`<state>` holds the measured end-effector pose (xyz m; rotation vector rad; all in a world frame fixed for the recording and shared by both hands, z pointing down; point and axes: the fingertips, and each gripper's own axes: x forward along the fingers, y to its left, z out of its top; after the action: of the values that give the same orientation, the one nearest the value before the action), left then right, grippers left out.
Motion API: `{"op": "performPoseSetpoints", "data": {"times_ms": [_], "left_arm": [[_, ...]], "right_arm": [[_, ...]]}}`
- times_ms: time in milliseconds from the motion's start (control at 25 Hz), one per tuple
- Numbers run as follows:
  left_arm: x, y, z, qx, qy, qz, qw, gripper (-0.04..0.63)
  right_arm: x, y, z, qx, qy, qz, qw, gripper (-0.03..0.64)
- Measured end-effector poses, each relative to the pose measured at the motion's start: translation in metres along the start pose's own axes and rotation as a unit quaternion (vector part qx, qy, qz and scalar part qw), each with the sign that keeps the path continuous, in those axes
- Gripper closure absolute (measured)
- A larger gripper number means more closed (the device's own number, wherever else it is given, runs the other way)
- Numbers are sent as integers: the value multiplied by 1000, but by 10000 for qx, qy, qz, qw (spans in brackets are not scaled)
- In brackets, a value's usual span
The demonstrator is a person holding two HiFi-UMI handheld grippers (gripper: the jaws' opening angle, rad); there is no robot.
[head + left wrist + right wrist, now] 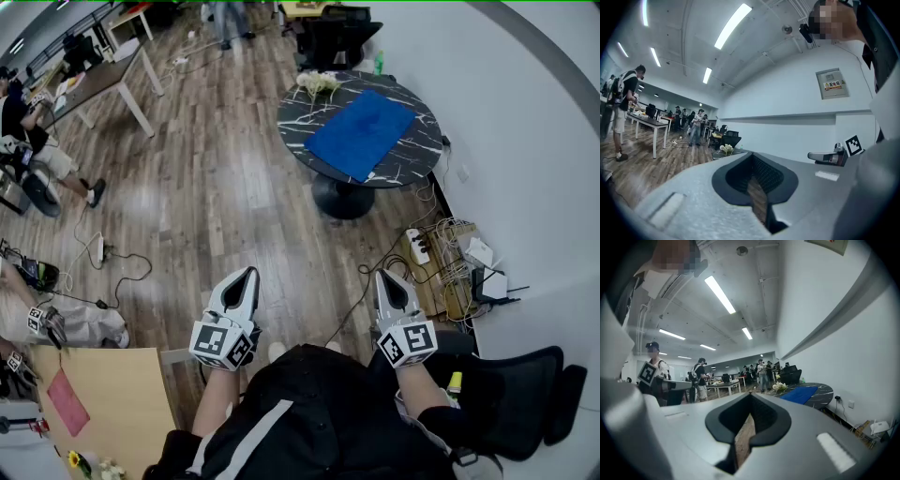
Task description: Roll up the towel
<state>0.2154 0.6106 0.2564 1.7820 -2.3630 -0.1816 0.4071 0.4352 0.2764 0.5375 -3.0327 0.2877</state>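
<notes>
The task is not yet under way, as far as I can judge. The blue towel (361,133) lies spread flat on the round dark desk (417,150), which stands well apart from the person, near the white wall. A small bunch of flowers (317,82) sits at the far edge of this desk, just beside the towel but not on it. The person holds the left tongs (249,274) and the right tongs (383,277) in front of the body, side by side and apart from each other, both pointing level toward the desk, with only the wooden floor (216,187) below them. Each pair of tongs is pressed together with nothing between the jaws; in both gripper views only a thin strip of floor shows through the slit. I think they are carried this way because there is nothing to take hold of here, and closed tongs held level are easy to carry while walking. The towel is laid out open, so one edge is free to be folded over when the rolling begins. Loose cables (412,246) lie on the floor near the wall, beside the way to the desk, so the approach probably needs some care.
</notes>
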Motion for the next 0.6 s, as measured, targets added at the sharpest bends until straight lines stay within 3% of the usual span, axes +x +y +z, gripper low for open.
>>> {"op": "performPoseSetpoints", "data": {"times_ms": [600], "left_arm": [[6, -25, -3, 89, 137, -170, 9997, 594]], "right_arm": [[-14, -19, -8, 272, 32, -46, 9996, 614]]}}
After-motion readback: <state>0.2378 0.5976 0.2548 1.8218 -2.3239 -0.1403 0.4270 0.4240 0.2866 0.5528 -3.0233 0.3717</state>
